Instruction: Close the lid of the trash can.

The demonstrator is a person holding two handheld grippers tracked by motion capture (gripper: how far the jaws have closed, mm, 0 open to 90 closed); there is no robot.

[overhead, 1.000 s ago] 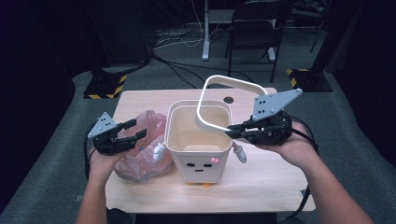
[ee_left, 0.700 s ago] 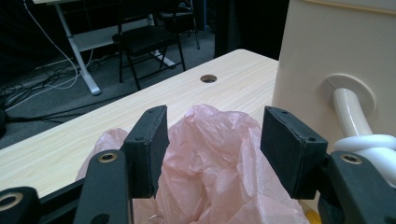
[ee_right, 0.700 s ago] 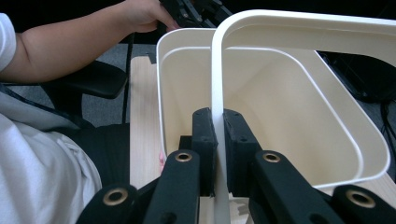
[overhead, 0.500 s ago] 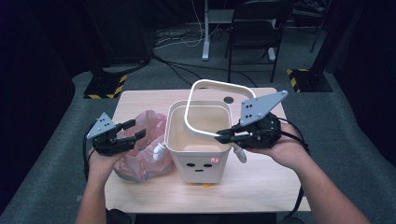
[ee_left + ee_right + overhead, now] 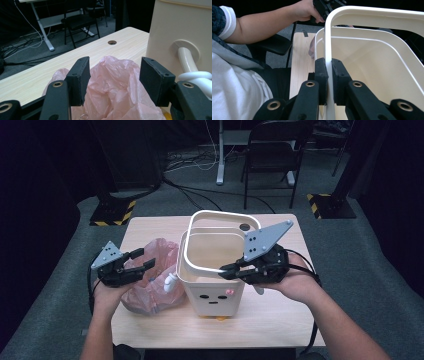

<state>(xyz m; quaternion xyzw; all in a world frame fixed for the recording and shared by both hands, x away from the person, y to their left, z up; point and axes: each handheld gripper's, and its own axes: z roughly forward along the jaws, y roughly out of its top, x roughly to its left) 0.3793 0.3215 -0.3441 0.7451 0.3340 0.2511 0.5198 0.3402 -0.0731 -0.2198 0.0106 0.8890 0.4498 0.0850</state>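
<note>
My high view looks forward and down over the table (image 5: 150, 227). My left gripper view sits low, close against the bin (image 5: 175, 27). My right gripper view looks across its rim (image 5: 372, 15). All share the bin.

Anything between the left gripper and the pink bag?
Nothing visible. The left gripper has its jaws open right over the pink plastic bag, whose crumpled top rises between them. The cream bin stands beside it, with the right gripper clamped on the white ring.

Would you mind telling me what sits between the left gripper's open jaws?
Crumpled pink plastic bag lies between the left gripper jaws, seen in the left gripper view.
</note>
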